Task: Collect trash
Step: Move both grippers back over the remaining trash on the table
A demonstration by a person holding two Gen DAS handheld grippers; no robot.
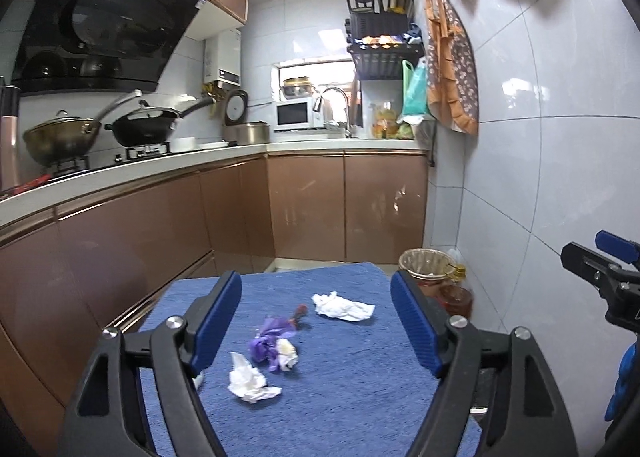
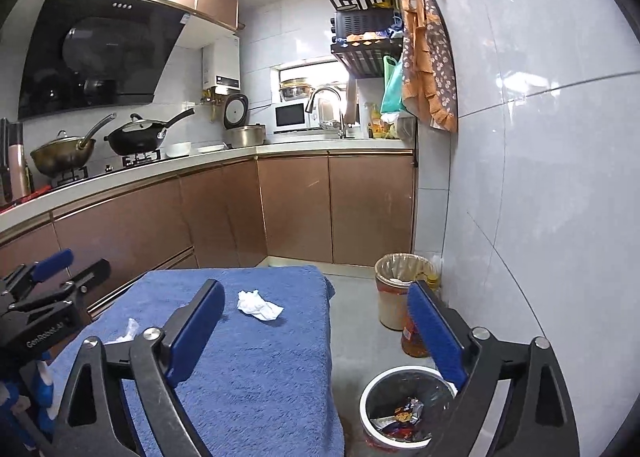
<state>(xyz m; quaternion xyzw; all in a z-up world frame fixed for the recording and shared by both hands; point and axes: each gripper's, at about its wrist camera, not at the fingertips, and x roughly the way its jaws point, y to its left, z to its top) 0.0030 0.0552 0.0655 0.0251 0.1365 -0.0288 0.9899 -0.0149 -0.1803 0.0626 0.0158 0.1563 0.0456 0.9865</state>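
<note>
Both grippers point(image 1: 316, 321) point(image 2: 316, 333) open, empty; tissues point(image 1: 250, 377) on towel point(image 1: 360, 397).

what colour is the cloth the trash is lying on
Blue, a plain terry-like cloth; it shows best in the left wrist view.

Black wok point(image 1: 144, 129) on stove, microwave point(image 1: 294, 115), floral apron point(image 1: 452, 69)

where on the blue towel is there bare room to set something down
The blue towel is bare along its near right part, toward the small bin. Crowded centre-left: two white tissues and a purple wrapper.
</note>
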